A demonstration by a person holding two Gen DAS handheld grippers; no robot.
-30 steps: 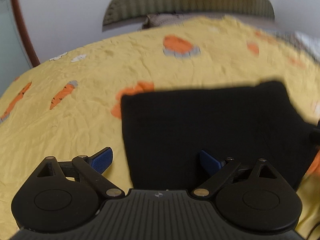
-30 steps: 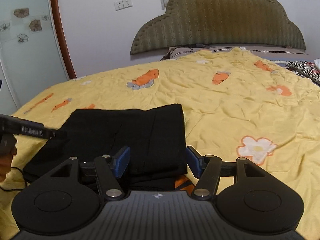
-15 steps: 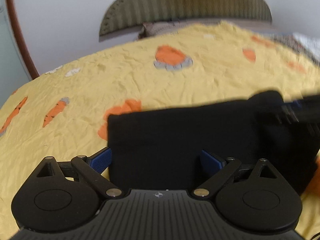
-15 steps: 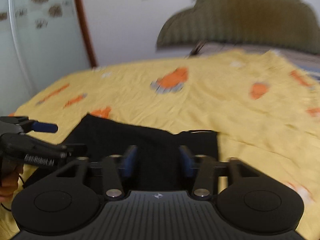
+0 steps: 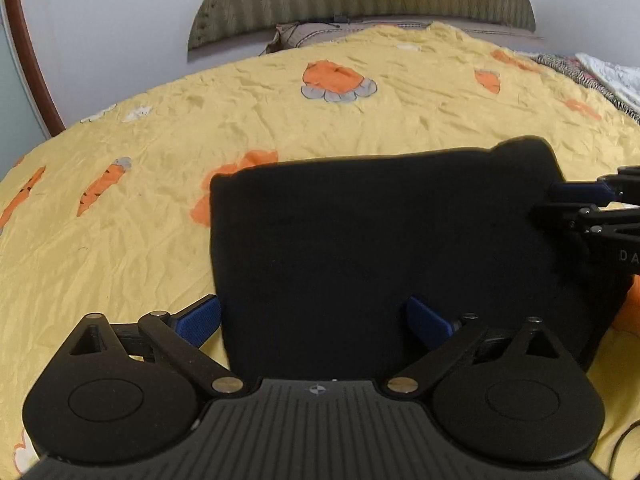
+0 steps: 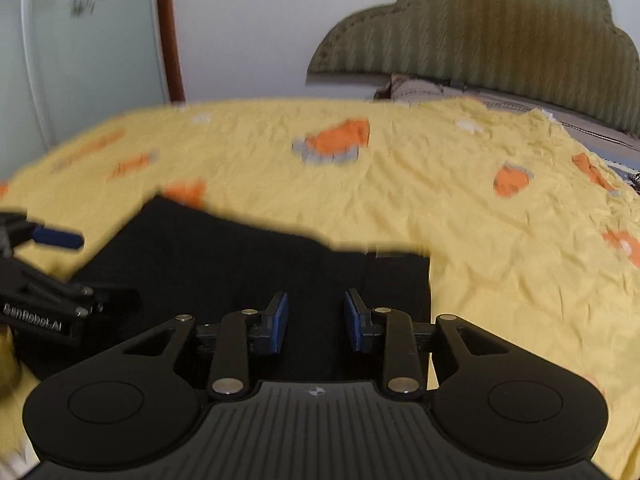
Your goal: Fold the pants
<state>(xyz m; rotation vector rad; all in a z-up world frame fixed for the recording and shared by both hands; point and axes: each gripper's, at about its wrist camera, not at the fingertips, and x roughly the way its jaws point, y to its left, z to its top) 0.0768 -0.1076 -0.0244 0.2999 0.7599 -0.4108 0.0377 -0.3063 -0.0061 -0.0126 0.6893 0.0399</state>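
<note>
Having narrowed since a second ago, the right gripper (image 6: 316,322) is hovering half-closed over the near edge of the black pants (image 5: 380,248), pinching nothing visible, while the left gripper (image 5: 314,318) is spreading wide astride their left edge on the yellow bedspread (image 5: 160,208).

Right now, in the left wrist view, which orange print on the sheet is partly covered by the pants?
The orange print at the far left corner of the folded black pants: the cloth overlaps it. The grey-edged one and the carrots lie clear on the yellow sheet.
</note>
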